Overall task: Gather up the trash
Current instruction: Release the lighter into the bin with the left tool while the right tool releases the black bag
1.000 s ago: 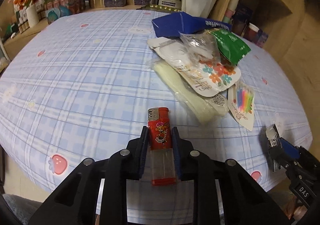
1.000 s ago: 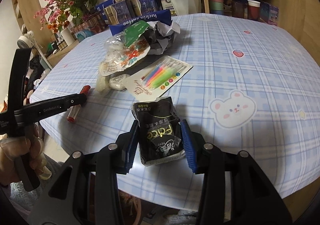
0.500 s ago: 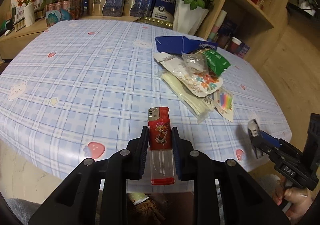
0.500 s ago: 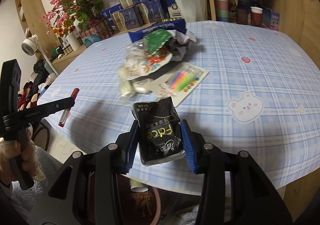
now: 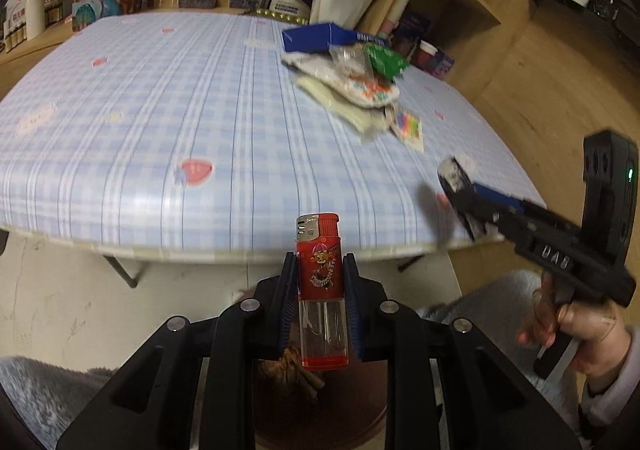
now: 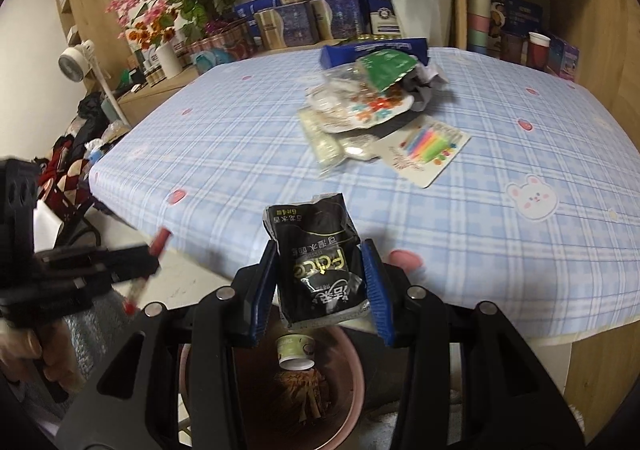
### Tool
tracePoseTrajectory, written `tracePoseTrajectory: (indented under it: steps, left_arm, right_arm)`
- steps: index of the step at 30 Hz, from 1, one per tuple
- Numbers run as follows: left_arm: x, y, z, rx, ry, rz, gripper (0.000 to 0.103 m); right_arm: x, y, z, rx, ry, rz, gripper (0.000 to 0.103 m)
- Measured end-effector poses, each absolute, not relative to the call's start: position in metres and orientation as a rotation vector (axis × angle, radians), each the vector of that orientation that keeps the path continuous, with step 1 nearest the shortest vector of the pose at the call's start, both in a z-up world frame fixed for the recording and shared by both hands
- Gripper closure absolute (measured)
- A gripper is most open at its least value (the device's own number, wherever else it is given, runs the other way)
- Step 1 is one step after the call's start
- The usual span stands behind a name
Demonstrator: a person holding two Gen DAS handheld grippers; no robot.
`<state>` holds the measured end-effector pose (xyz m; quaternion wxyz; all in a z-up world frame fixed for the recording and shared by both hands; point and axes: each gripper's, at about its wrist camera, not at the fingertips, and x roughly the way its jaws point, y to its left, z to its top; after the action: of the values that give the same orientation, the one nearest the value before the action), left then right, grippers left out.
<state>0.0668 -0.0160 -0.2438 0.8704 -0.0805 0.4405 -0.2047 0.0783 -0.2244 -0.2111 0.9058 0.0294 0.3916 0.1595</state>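
My left gripper is shut on a red lighter and holds it off the table's near edge, above a dark bin. My right gripper is shut on a black crumpled packet, held over a pink-rimmed bin with a paper cup and scraps inside. The right gripper also shows at the right of the left wrist view. The left gripper with the lighter also shows at the left of the right wrist view.
A pile of wrappers and a card of coloured candles lie on the blue checked table, with a blue box behind. Flower pots, boxes and wooden shelves stand behind the table.
Both grippers have drawn back from over the table to beyond its near edge, still holding the lighter and the packet. The bin below has come into view.
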Motion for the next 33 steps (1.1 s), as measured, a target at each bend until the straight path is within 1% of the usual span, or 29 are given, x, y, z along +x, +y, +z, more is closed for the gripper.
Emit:
tracePoseTrajectory:
  steps: [8,13,20,24,33]
  left_arm:
    - [0.051,-0.021,-0.274,-0.121,1.009,-0.477,0.080]
    - [0.049,-0.036,-0.293,-0.091,1.094,-0.543,0.080]
    - [0.056,-0.055,-0.338,-0.068,1.315,-0.602,0.080]
    - [0.058,-0.065,-0.358,-0.041,1.411,-0.622,0.080]
    - [0.052,-0.076,-0.369,0.020,1.452,-0.644,0.080]
  right_arm:
    - [0.059,-0.210,-0.211,0.023,0.809,0.325,0.060]
    - [0.052,-0.208,-0.212,0.005,0.810,0.319,0.060]
    - [0.048,-0.215,-0.214,0.025,0.811,0.310,0.060]
    - [0.047,-0.221,-0.216,0.041,0.815,0.302,0.060]
    - [0.046,-0.224,-0.222,0.058,0.829,0.296,0.060]
